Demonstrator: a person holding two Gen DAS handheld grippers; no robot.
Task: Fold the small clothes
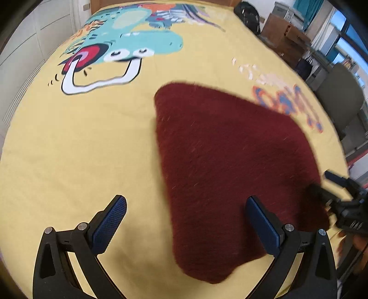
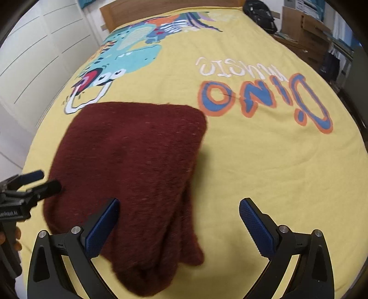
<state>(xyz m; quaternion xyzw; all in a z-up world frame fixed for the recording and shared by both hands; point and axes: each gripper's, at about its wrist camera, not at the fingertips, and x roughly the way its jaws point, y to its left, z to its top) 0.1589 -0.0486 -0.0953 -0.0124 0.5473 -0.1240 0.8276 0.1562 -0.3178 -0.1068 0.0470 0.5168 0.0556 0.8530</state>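
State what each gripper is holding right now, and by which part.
Nothing is held. The left gripper and the right gripper both stand open above the dark red garment, which lies on the yellow bedspread.

- The yellow dinosaur-print bedspread point(image 2: 264, 161) lies bare from the folded maroon sweater point(image 2: 138, 165) to the right edge: open room for a gripper.
- Bare spread also runs from the sweater to the left edge point(image 1: 69, 149).
- The sweater itself lies mid-bed near the front edge.
- Off the far right corner stand a black bag point(image 2: 260, 11) and cardboard boxes point(image 2: 303, 30); a grey chair point(image 1: 340, 96) stands by the right edge.
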